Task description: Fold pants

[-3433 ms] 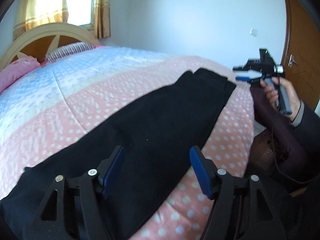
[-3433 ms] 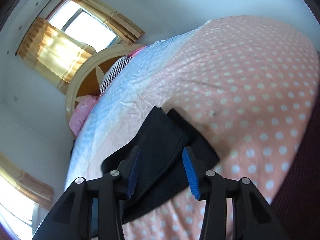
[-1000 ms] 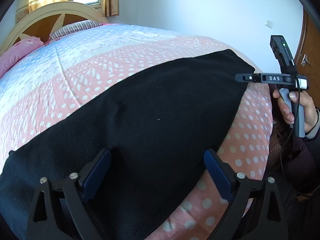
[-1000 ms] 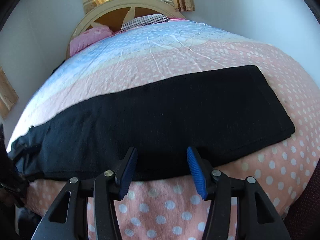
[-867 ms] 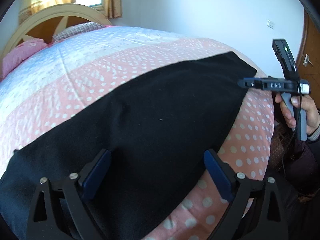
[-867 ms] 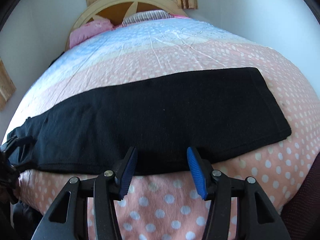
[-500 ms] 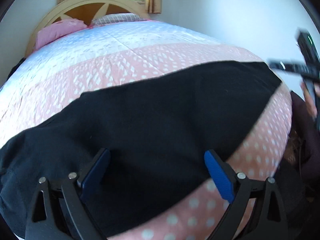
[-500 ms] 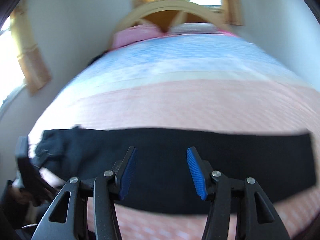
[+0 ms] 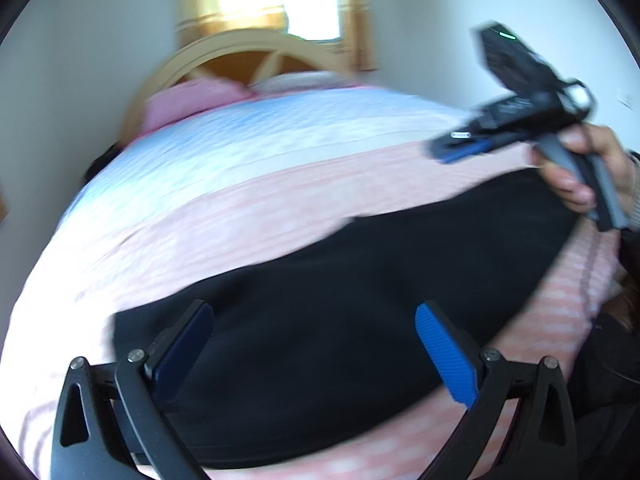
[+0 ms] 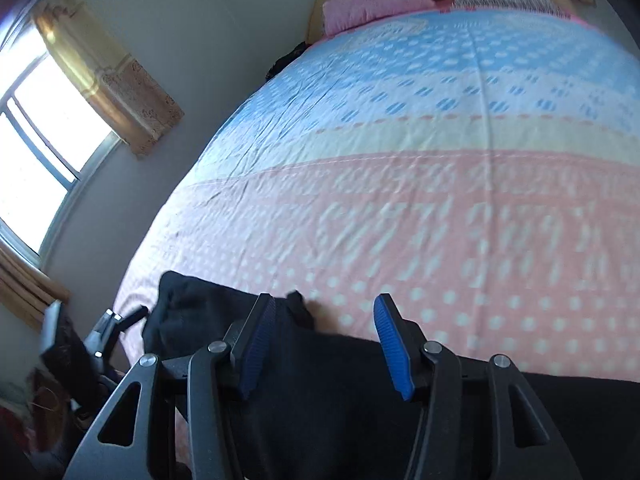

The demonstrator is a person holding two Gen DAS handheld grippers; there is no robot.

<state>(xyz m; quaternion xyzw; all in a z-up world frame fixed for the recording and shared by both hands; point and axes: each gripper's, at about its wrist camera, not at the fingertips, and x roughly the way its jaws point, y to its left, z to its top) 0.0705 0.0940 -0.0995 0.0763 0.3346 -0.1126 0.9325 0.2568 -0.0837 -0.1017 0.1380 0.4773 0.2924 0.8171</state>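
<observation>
The black pants [image 9: 340, 308] lie flat in a long strip across the near edge of the bed. My left gripper [image 9: 316, 348] is open and empty, hovering above the waist end of the pants. My right gripper [image 10: 324, 344] is open and empty above the pants [image 10: 328, 396], near the waist end [image 10: 192, 312]. In the left wrist view the right gripper [image 9: 520, 120] is held in a hand above the far leg end. In the right wrist view the left gripper [image 10: 76, 352] is at the lower left, beside the waist.
The bed has a pink dotted and blue quilt [image 10: 420, 160]. A pink pillow [image 10: 372, 4] and a wooden headboard [image 9: 256, 56] are at the far end. A curtained window [image 10: 48, 128] is on the left wall. The person's dark clothing [image 9: 616, 360] is at the right.
Both grippers have swung left along the pants. The right gripper has moved from the leg end toward the waist end. The pants lie as before.
</observation>
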